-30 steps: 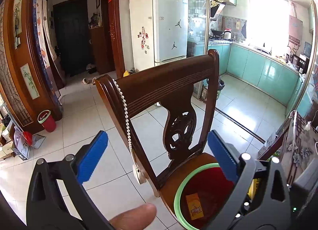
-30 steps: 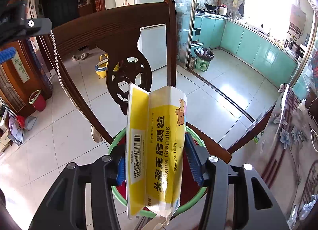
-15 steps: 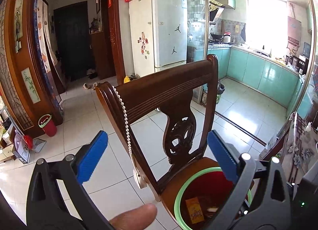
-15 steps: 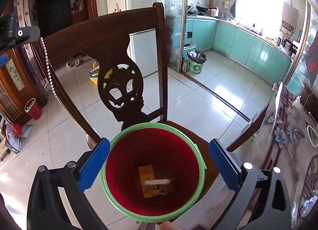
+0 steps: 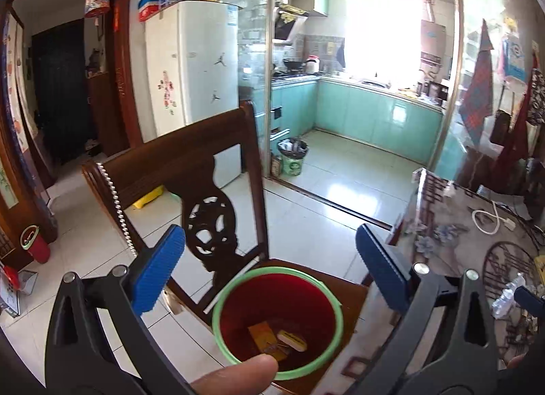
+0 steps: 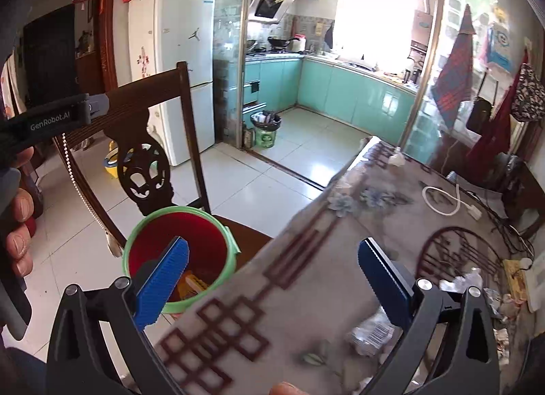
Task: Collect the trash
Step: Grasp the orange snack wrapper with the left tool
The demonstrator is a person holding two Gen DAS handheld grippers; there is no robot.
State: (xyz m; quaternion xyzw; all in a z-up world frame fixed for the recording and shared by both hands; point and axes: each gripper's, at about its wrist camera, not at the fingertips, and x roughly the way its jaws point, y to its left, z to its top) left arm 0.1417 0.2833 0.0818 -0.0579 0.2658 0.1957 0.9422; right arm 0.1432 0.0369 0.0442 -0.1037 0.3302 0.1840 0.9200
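A red bucket [image 5: 272,292] with a green rim stands on a dark wooden chair's seat [image 5: 351,296]. In it lie an orange box [image 5: 262,332] and a yellow-and-white medicine box [image 5: 292,340]. My left gripper [image 5: 269,269] hangs open above the bucket, with nothing between its fingers. My right gripper [image 6: 272,279] is open and empty over the near edge of the patterned table [image 6: 306,258], to the right of the bucket [image 6: 190,231]. Crumpled wrappers [image 6: 371,333] lie on the table just beyond its right finger, and more scraps [image 6: 466,279] lie further right.
The carved chair back [image 5: 204,170] rises behind the bucket with a bead chain [image 5: 117,204] hanging on it. On the table lie a white cable [image 6: 442,200] and a plastic bottle [image 5: 507,296]. Tiled floor opens toward the kitchen, where a green bin [image 6: 265,131] stands.
My right gripper let go of the yellow medicine box, which now lies in the bucket, then swung right over the table. The left gripper also turned right, still open.
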